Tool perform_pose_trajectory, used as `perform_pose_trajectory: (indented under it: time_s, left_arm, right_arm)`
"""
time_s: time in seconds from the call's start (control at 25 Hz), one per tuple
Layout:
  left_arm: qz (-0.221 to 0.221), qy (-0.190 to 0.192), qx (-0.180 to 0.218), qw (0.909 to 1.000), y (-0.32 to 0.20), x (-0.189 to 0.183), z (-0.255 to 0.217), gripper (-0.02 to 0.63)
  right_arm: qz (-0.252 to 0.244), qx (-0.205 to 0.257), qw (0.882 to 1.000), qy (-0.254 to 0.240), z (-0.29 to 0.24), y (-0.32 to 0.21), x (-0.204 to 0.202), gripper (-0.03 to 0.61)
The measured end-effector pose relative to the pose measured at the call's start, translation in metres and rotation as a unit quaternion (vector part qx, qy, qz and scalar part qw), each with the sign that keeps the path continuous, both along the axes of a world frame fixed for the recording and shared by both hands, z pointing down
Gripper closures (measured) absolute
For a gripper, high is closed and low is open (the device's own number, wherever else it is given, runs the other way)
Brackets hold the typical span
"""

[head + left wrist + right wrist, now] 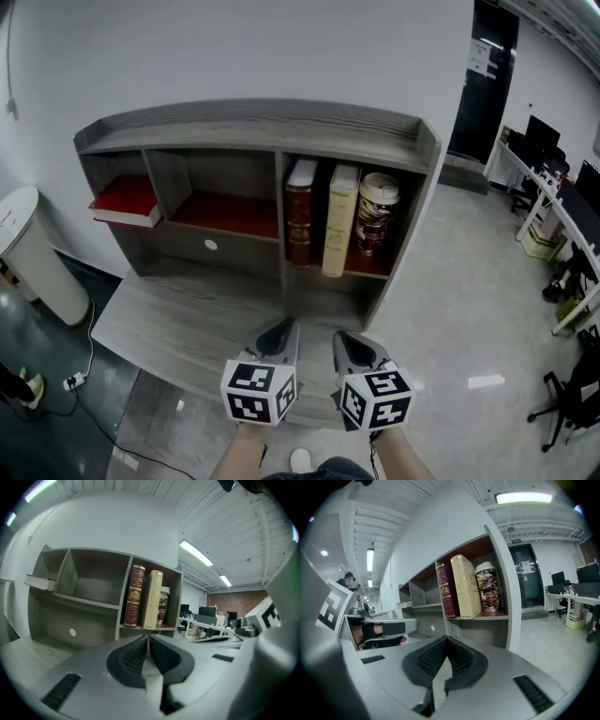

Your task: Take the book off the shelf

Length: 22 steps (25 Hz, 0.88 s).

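A grey wooden shelf unit point(253, 127) stands on a desk. In its right compartment a dark red book point(299, 213) and a cream book point(340, 218) stand upright beside a printed canister point(376, 214). A red-covered book point(127, 202) lies flat in the left compartment, jutting out. My left gripper point(280, 330) and right gripper point(352, 342) hover side by side over the desk's front edge, well short of the shelf. Both are shut with nothing between the jaws. The left gripper view shows the red book point(134, 596) and cream book point(153, 599); the right gripper view shows them too point(447, 590) point(466, 587).
The grey desk top point(178, 323) spreads under the shelf. A white cylindrical bin point(33, 253) stands at the left. Office desks with monitors point(562, 206) and a black door point(483, 80) lie to the right. A cable and plug point(75, 380) lie on the floor.
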<state>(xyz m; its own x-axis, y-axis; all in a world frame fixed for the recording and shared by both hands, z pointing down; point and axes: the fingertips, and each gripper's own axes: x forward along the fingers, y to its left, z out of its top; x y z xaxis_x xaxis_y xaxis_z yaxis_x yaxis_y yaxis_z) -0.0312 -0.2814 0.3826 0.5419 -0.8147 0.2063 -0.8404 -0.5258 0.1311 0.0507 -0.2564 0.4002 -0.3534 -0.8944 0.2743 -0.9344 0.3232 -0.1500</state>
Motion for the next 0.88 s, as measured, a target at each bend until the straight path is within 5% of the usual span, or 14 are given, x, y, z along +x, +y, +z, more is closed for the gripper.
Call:
perform_pose_trajectory:
  time_s: [0.32, 0.56, 0.88]
  left_arm:
    - [-0.004, 0.006, 0.012, 0.9999, -0.047, 0.004, -0.022, 0.597]
    - [-0.031, 0.024, 0.010, 0.9992, -0.082, 0.001, -0.039, 0.509]
    - [-0.055, 0.002, 0.035, 0.9979, -0.116, 0.008, -0.063, 0.431]
  right_arm:
    - [0.000, 0.000, 1.000, 0.011, -0.004, -0.024, 0.006, 0.571]
    - [-0.011, 0.000, 1.000, 0.014, -0.008, -0.039, 0.011, 0.571]
    - [-0.020, -0.010, 1.000, 0.019, -0.002, -0.051, 0.020, 0.571]
